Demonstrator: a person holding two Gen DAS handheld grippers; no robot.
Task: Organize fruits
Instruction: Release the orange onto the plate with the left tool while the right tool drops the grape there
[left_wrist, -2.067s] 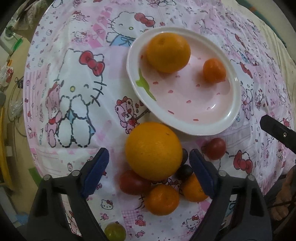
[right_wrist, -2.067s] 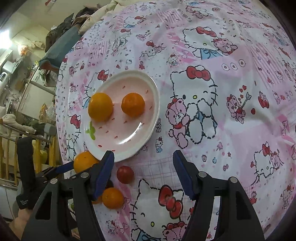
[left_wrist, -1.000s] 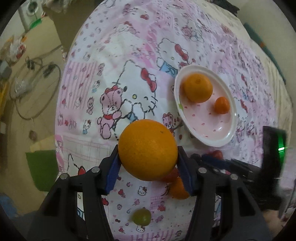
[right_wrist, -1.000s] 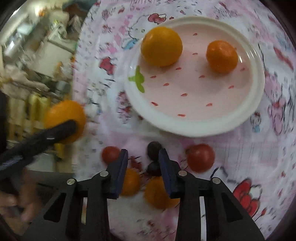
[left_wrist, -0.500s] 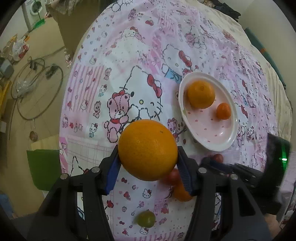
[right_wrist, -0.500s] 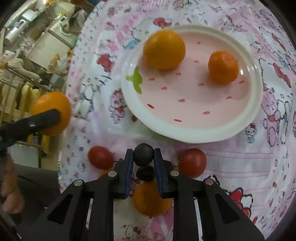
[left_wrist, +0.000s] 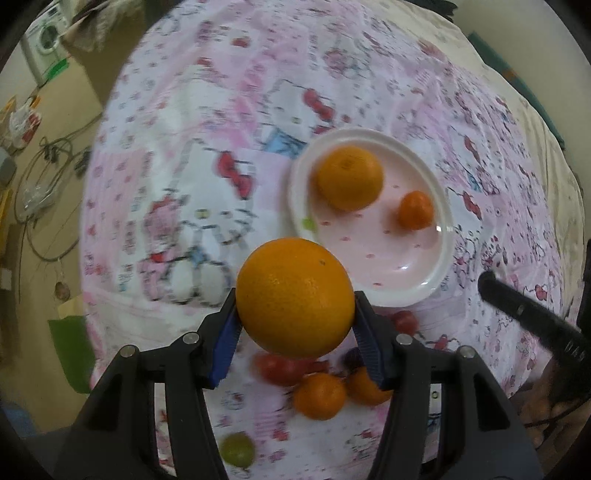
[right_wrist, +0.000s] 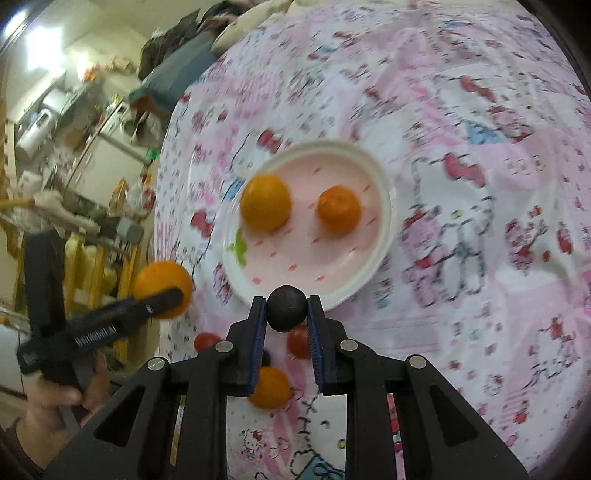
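My left gripper (left_wrist: 295, 325) is shut on a large orange (left_wrist: 294, 297), held in the air just short of the white plate (left_wrist: 441, 206). On that plate lie an orange (left_wrist: 349, 177) and a small mandarin (left_wrist: 415, 209). My right gripper (right_wrist: 287, 315) is shut on a dark grape (right_wrist: 287, 308), lifted above the near rim of the plate (right_wrist: 382, 236). Below the grippers, on the cloth, lie red tomatoes (left_wrist: 280, 367), mandarins (left_wrist: 319, 396) and a green grape (left_wrist: 236, 450). In the right wrist view the left gripper with its large orange (right_wrist: 162, 284) is at the left.
A pink and white cartoon-cat tablecloth (left_wrist: 207, 155) covers the round table. A hand (right_wrist: 48, 398) holds the left gripper's handle at the table's left edge. Beyond that edge are floor cables (left_wrist: 40, 192) and kitchen clutter (right_wrist: 74, 110).
My right gripper closed on the dark grape and lifted it off the cloth toward the plate. My left gripper carried the large orange sideways, nearer the plate.
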